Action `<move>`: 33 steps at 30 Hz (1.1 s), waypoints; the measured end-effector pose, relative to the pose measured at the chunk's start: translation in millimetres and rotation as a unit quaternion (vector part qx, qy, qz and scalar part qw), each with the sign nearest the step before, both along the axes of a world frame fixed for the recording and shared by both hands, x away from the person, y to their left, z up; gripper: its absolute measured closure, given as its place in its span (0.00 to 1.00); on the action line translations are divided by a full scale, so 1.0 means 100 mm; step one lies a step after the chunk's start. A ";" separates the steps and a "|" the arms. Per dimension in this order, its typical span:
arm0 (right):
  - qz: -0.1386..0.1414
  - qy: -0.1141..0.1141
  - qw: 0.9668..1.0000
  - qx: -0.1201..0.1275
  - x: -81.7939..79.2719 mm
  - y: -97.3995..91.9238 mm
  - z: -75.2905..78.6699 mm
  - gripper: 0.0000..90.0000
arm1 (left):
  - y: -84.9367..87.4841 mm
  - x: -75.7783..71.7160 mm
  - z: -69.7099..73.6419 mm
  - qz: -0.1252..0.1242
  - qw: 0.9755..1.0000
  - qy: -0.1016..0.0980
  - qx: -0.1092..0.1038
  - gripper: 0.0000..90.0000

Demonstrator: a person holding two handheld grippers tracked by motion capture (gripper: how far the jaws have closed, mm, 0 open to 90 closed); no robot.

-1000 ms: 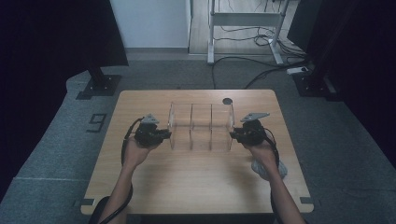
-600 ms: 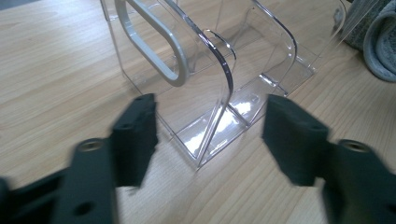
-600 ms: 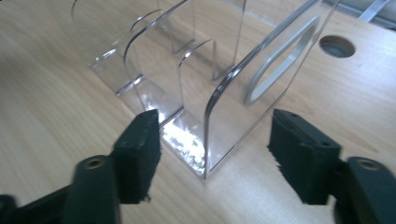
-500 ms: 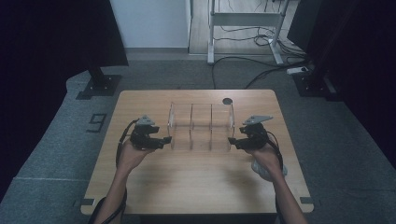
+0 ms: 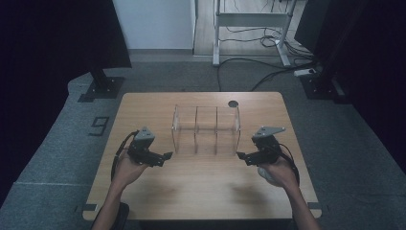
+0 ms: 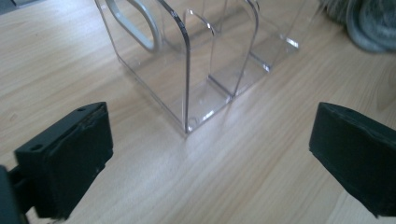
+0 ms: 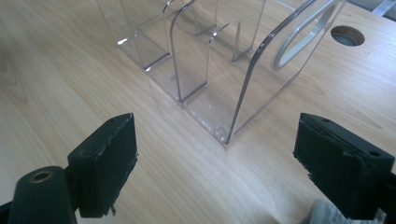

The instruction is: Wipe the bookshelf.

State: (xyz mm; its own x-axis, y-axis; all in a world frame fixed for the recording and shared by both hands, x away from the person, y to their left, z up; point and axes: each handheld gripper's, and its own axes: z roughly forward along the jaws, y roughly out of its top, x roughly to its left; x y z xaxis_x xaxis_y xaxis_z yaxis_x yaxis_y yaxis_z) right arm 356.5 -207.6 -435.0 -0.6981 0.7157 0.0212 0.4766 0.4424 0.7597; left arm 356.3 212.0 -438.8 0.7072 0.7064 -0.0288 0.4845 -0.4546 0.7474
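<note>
Three clear compartments make up the acrylic organizer (image 5: 206,129), which stands upright on the desk (image 5: 201,191) a little behind its middle, with a round cable hole (image 5: 233,103) just behind the organizer's right end. Your left tool (image 5: 167,155) sits just off the organizer's left end wall and your right tool (image 5: 239,155) just off its right end wall; both have just been opening, and each now stands wide with nothing between its pads, clear of the plastic. In the left gripper view the near corner of the end wall (image 6: 187,126) lies ahead of the black pads (image 6: 70,158); the right gripper view shows the matching corner (image 7: 226,137).

You look to be letting go after setting it down. Draw both tools straight away from the organizer's ends, level and together, so neither pad catches an edge and skews it. Thin glossy walls slide easily on wood, so avoid brushing them. Mind the grey cloth (image 5: 264,173) under your right hand (image 5: 280,172), in front of the organizer's right end.
</note>
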 end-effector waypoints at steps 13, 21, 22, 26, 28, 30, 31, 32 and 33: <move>-0.005 -0.011 1.000 0.011 -0.27 -0.08 -0.12 0.06 | 0.05 -0.28 -0.19 -0.007 1.000 0.023 -0.005 0.00; -0.008 0.001 1.000 0.012 -0.34 -0.08 -0.32 0.04 | 0.09 -0.35 -0.41 -0.016 1.000 0.010 0.001 0.00; -0.007 0.004 1.000 0.014 -0.34 -0.09 -0.34 0.04 | 0.09 -0.35 -0.41 -0.016 1.000 0.010 0.001 0.00; -0.004 0.016 1.000 0.011 -0.34 -0.07 -0.47 0.03 | 0.13 -0.39 -0.57 -0.014 1.000 0.021 -0.003 0.00; -0.004 0.020 1.000 0.004 -0.33 -0.05 -0.54 0.03 | 0.13 -0.40 -0.63 -0.014 1.000 0.026 0.003 0.00; -0.003 0.024 1.000 -0.003 -0.34 -0.04 -0.59 0.03 | 0.13 -0.41 -0.65 -0.013 1.000 0.025 0.006 0.00; -0.004 0.024 1.000 -0.007 -0.34 -0.03 -0.63 0.02 | 0.14 -0.42 -0.71 -0.013 1.000 0.027 0.008 0.00; -0.005 0.025 1.000 -0.009 -0.34 -0.02 -0.66 0.02 | 0.14 -0.43 -0.74 -0.012 0.999 0.028 0.009 0.00; -0.005 0.028 1.000 -0.011 -0.33 -0.01 -0.69 0.01 | 0.14 -0.43 -0.76 -0.012 0.999 0.030 0.011 0.00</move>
State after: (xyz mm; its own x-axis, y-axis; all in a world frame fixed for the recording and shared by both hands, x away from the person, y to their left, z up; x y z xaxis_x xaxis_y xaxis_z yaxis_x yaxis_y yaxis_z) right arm 323.1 -208.8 -504.1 -0.6884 0.7239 0.0448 0.5230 0.4527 0.7222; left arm 313.2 225.5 -514.5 0.7219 0.6897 -0.0565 0.5172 -0.4835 0.7062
